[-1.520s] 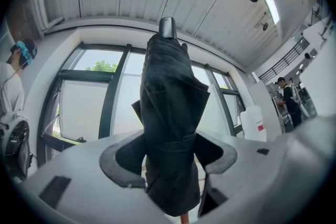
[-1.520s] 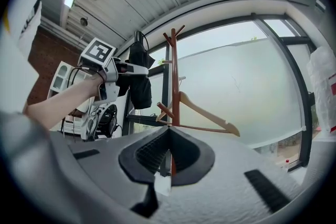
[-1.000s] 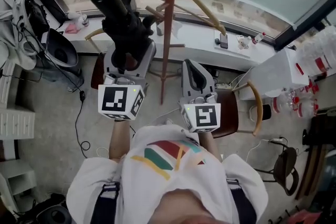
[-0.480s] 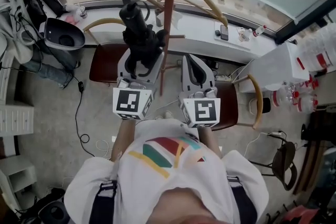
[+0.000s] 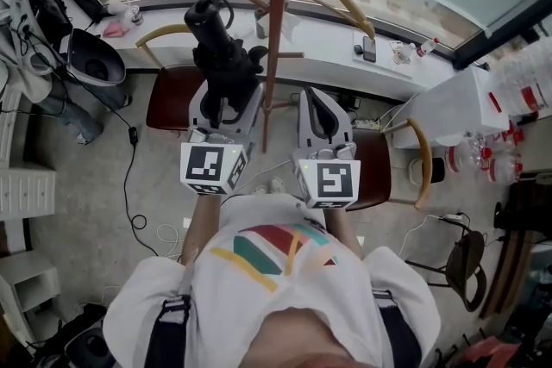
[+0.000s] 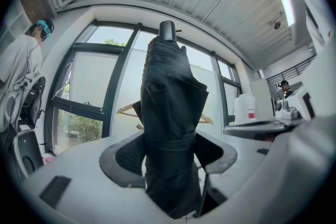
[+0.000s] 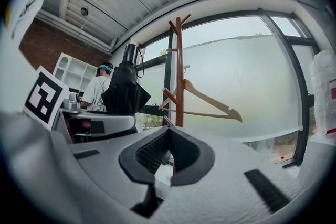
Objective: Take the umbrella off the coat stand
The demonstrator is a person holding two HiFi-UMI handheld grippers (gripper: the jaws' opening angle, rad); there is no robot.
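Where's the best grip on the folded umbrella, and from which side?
Mid-body, at the strap band: the umbrella stands upright and its cloth is cinched tight there. Come in level from the person's side, since the coat stand sits close beside it. The left tool clamps it there.

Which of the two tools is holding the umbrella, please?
The left tool: its jaws clamp the black umbrella, while the right tool is shut and empty.

umbrella (image 5: pixel 220 47): black, folded, strap-wrapped, upright, upper centre-left of head view, seemingly off the pegs | coat stand (image 5: pixel 276 30): red-brown wooden pole, short pegs, upright, top centre, just right of umbrella
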